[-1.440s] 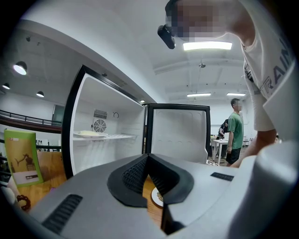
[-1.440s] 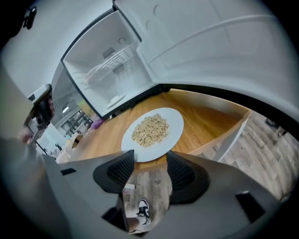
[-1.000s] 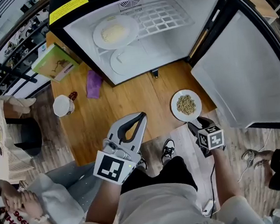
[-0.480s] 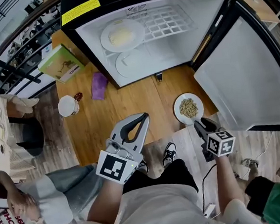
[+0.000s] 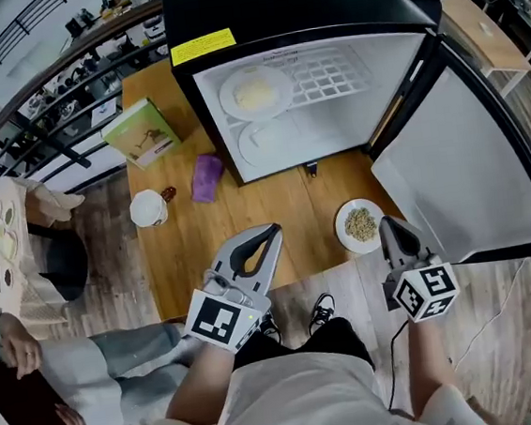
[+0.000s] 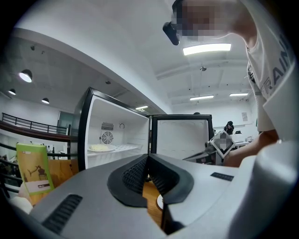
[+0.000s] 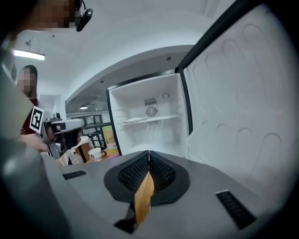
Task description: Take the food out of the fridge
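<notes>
The open fridge stands at the desk's far edge. The left gripper is closed and empty. The right gripper has just closed, empty too. One food plate sits by the desk's near right corner. A second plate, maybe of rice, is inside the fridge.

The left tongs hide most of the plate in their own view

A pale grey-brown plank floor runs under the honey-coloured wooden surface. A black metal railing curves past at ten o'clock, and a second light wooden table stands at two o'clock. Overhead, long white ceiling strip lights and round recessed spotlights glow.
</notes>
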The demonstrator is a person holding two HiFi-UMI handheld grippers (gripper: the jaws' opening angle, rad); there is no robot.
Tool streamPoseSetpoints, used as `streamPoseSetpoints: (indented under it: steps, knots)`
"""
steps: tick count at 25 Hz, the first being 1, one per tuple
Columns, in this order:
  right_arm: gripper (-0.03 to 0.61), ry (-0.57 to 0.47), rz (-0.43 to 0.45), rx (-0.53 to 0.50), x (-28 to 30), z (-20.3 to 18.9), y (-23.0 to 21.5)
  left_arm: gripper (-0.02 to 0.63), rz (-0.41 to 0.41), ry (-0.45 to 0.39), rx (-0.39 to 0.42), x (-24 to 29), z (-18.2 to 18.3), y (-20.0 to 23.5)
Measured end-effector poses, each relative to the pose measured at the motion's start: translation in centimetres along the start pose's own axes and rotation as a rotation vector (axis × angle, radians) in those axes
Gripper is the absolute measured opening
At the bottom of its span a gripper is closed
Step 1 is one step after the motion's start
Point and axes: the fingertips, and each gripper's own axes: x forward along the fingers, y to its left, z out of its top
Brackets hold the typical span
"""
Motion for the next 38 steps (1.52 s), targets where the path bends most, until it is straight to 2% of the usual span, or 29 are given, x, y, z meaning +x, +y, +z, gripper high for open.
streamPoseSetpoints:
  steps: [7,14,23,27,38]
  knots:
    - [0.021,-0.181,0.061,-0.065,-1.6,8.5,3.7,0.008,0.032,-0.052,0.020,-1.8,3.0,0.4]
    - [0.021,-0.243,0.125,-0.103,-2.0,12.7,7.1,0.008,0.071,-0.093,0.031,-3.3,5.5,0.8]
    - [0.021,-0.238,0.165,-0.087,-1.1,13.2,8.0,0.006,0.114,-0.099,0.038,-3.9,6.0,1.6]
    - [0.021,-0.231,0.163,-0.073,-1.0,13.2,7.7,0.008,0.115,-0.126,0.041,-4.1,6.6,1.6]
    - [0.023,-0.219,0.178,-0.056,-0.3,13.1,7.9,0.007,0.119,-0.122,0.045,-4.0,6.4,1.9]
